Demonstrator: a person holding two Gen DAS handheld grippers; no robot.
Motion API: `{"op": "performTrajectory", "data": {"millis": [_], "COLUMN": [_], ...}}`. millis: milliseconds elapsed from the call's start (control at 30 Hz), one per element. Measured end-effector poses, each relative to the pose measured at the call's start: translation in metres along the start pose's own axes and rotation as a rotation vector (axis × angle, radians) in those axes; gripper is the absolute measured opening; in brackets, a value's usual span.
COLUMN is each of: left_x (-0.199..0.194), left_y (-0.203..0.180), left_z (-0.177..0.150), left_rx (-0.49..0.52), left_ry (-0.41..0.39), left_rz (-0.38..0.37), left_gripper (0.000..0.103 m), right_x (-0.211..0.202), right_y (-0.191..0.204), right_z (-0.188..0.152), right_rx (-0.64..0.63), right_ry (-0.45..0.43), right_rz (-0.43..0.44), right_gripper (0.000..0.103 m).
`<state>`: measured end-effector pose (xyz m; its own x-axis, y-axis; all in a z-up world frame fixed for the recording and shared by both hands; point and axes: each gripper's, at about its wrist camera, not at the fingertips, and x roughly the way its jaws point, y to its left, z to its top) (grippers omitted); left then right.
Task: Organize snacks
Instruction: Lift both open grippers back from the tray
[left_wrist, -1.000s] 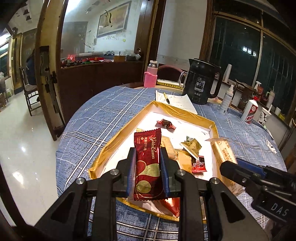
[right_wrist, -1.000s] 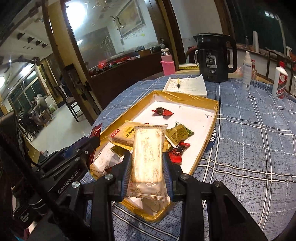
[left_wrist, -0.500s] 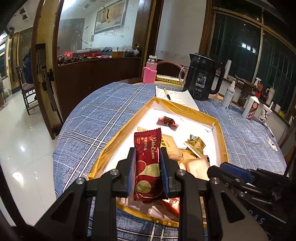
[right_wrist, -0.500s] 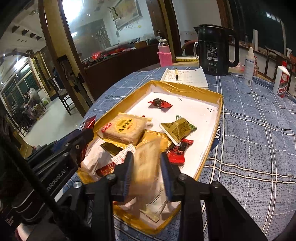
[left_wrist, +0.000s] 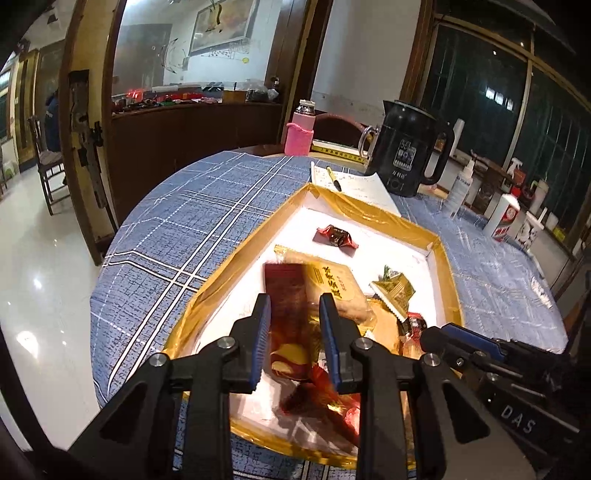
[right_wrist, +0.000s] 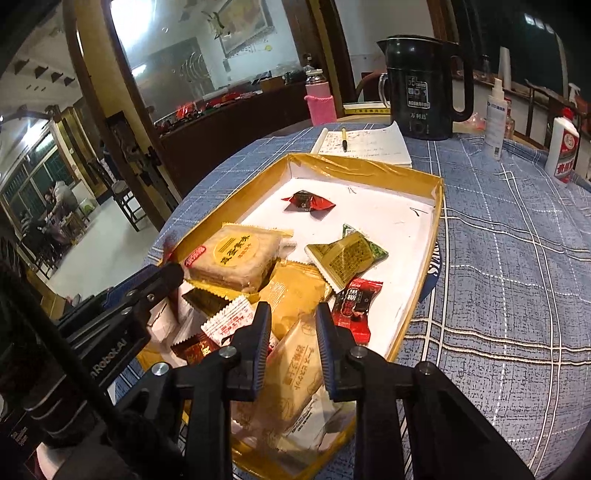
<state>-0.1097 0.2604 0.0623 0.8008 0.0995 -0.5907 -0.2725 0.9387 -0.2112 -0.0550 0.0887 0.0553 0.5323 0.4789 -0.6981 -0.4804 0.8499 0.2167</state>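
A gold-rimmed white tray (left_wrist: 236, 258) (right_wrist: 436, 221) on the blue plaid tablecloth holds several wrapped snacks. My left gripper (left_wrist: 294, 314) is open over the tray's near end; the dark red snack bar (left_wrist: 286, 295) is blurred between and below its fingers, no longer pinched. My right gripper (right_wrist: 291, 325) is open, and the beige biscuit pack (right_wrist: 295, 373) lies on the snack pile under its fingers. A square yellow cake pack (right_wrist: 236, 254), a gold-green packet (right_wrist: 347, 254) and a red candy (right_wrist: 308, 201) lie further in.
A black kettle (right_wrist: 424, 85), a notepad with a pen (right_wrist: 365, 144), a pink bottle (right_wrist: 319, 99) and white bottles (right_wrist: 496, 114) stand beyond the tray. The table edge drops to the floor at the left.
Both grippers dipped toward the tray's near end and opened. The beige biscuit pack dropped onto the pile, and the red bar is slipping out of the left fingers.
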Motion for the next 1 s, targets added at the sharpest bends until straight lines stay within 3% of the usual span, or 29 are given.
{"op": "performTrajectory", "data": {"millis": [100, 167, 367, 467, 533, 700, 867, 1000], "left_x": [-0.007, -0.015, -0.034, -0.037, -0.037, -0.04, -0.046, -0.046], "left_y": [0.006, 0.011, 0.031, 0.038, 0.041, 0.045, 0.051, 0.048], "left_z": [0.003, 0.006, 0.013, 0.014, 0.013, 0.01, 0.012, 0.011], "left_rx": [-0.025, -0.04, -0.102, -0.119, -0.124, -0.125, -0.148, -0.139], "left_ry": [-0.023, -0.041, -0.092, -0.102, -0.1, -0.1, -0.121, -0.115], "left_rz": [-0.014, -0.019, -0.02, -0.015, -0.012, -0.009, -0.01, -0.013], "left_gripper": [0.048, 0.049, 0.053, 0.054, 0.054, 0.054, 0.054, 0.054], "right_x": [-0.002, -0.001, 0.011, 0.023, 0.032, 0.055, 0.045, 0.059], "right_y": [-0.005, -0.005, 0.018, 0.04, 0.049, 0.039, 0.032, 0.044], "right_z": [0.004, 0.006, 0.009, 0.006, 0.007, 0.023, 0.041, 0.047], "right_rx": [0.025, 0.03, 0.019, -0.028, -0.062, -0.092, -0.047, -0.035], "right_ry": [-0.004, 0.01, 0.133, 0.21, 0.232, 0.216, 0.181, 0.218], "right_rz": [0.018, 0.052, 0.387, 0.475, 0.436, 0.222, 0.265, 0.354], "right_gripper": [0.024, 0.026, 0.026, 0.026, 0.026, 0.025, 0.026, 0.026]}}
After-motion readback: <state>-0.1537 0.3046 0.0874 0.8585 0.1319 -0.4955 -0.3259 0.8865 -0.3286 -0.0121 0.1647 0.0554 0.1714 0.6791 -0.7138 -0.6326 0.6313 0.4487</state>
